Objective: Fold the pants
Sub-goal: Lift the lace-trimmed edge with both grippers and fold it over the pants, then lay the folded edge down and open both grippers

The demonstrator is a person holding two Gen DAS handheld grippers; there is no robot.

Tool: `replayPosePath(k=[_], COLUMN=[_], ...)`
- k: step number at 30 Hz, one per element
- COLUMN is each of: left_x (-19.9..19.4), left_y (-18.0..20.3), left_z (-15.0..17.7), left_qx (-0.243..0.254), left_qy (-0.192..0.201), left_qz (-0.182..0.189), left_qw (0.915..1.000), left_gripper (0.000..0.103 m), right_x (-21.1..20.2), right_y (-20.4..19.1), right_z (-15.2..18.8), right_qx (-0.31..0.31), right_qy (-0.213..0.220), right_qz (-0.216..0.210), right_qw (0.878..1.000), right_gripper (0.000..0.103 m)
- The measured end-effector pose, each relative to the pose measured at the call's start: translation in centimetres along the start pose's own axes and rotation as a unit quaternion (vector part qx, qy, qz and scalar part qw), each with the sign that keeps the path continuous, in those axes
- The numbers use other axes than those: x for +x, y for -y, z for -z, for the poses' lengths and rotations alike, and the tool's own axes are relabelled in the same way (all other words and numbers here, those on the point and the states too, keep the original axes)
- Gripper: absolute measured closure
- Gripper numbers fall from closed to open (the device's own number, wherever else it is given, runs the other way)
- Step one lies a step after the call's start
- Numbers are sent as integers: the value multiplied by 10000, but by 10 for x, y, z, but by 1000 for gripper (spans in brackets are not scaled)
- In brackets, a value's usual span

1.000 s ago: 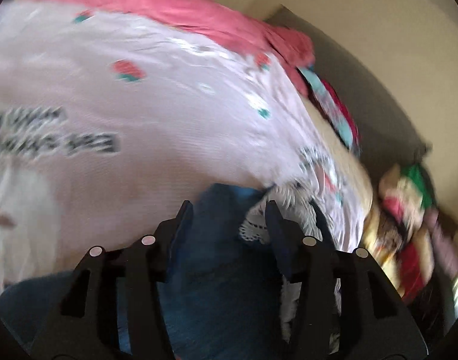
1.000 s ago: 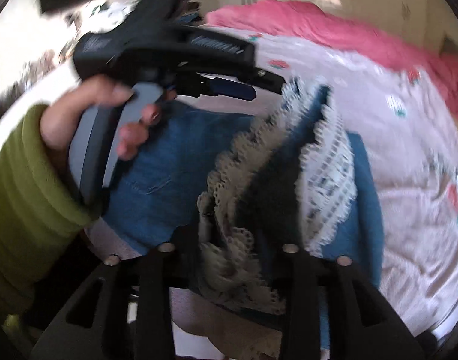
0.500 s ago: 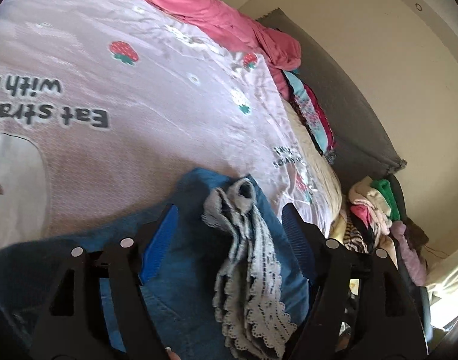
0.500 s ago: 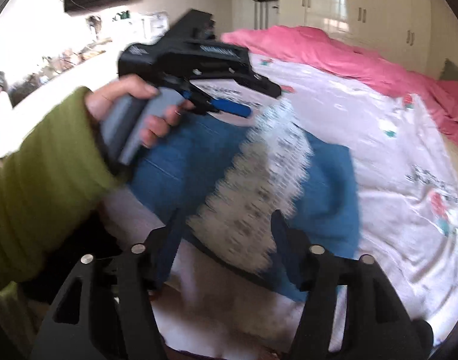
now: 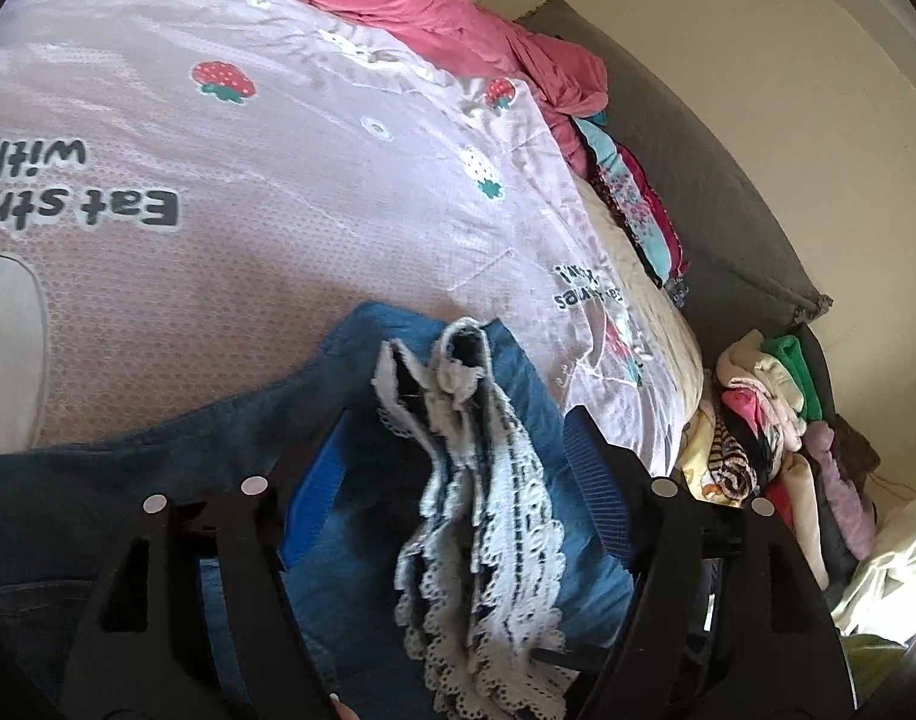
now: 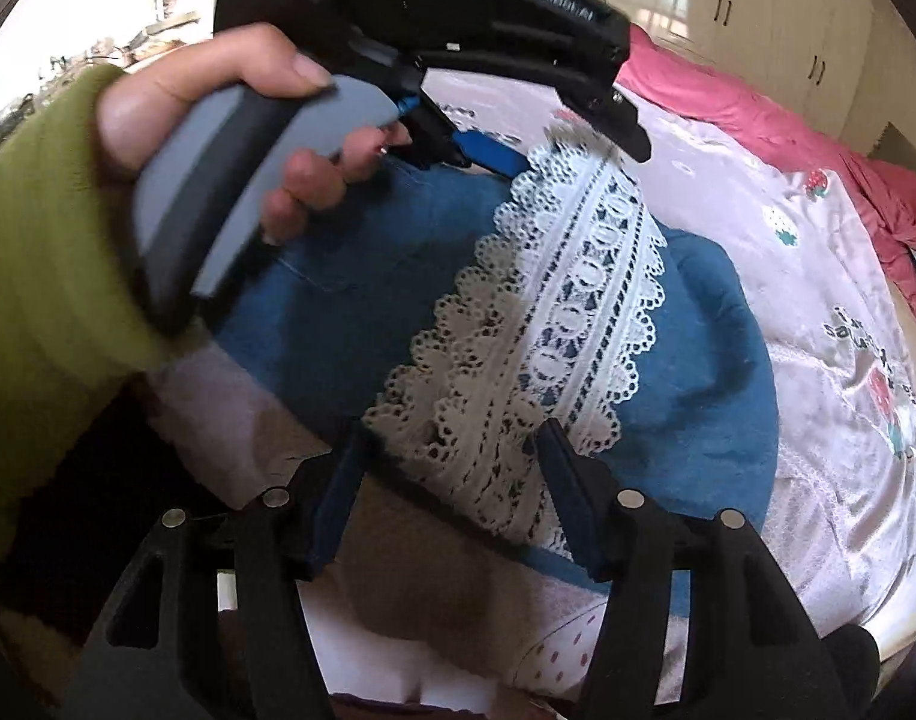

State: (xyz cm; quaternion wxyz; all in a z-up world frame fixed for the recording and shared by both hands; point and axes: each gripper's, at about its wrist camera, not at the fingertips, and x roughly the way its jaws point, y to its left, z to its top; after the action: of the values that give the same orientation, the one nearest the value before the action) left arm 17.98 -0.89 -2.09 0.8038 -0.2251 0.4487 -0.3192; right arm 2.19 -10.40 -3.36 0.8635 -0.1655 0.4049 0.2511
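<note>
Blue jeans (image 5: pixel 362 372) with a white lace hem (image 5: pixel 505 498) lie folded on the bed, the lace on top of the denim. My left gripper (image 5: pixel 458 420) straddles the lace. Its jaws stand wide and are closing, and the pads do not touch the cloth. In the right wrist view the jeans (image 6: pixel 362 288) and lace (image 6: pixel 571 300) lie below my right gripper (image 6: pixel 453 426). Its jaws are also closing, with the lace end between them and clear of the pads. A hand in a green sleeve (image 6: pixel 32 252) holds the left gripper (image 6: pixel 562 144) over the far lace end.
The bed has a pale pink quilt (image 5: pixel 290 192) with strawberries and lettering, and a pink blanket (image 5: pixel 452 24) bunched along its far side. A grey headboard (image 5: pixel 709 168) and a heap of clothes (image 5: pixel 775 420) lie to the right. White cupboards (image 6: pixel 751 6) stand behind the bed.
Both pairs of jaws have widened and let go of the lace hem. The lace, held up before, now lies flat on the folded jeans. Both grippers have drawn back a little.
</note>
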Motion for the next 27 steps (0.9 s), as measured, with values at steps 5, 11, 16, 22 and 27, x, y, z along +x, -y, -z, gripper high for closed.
replayPosePath(k=[5, 11, 16, 22, 27], left_x=[15, 12, -19, 12, 9], left_y=[2, 8, 9, -35, -33], left_z=[2, 0, -6, 0, -1], left_qx=[48, 179, 384, -231, -168], left_qy=[-79, -21, 387, -174, -188], left_qz=[-55, 123, -74, -443, -446], left_qw=[9999, 9998, 9985, 9986, 9987], left_gripper=[75, 94, 94, 90, 83], right_x=[3, -19, -19, 20, 6], right_y=[7, 21, 5, -4, -1], right_z=[2, -4, -29, -26, -23], right_qx=[28, 416, 102, -91, -55], right_qy=[51, 250, 353, -60, 14], right_qz=[14, -566, -841, -832, -1156], right_qw=[10000, 9972, 9958, 9965, 9933], right_gripper=[70, 85, 85, 79, 65])
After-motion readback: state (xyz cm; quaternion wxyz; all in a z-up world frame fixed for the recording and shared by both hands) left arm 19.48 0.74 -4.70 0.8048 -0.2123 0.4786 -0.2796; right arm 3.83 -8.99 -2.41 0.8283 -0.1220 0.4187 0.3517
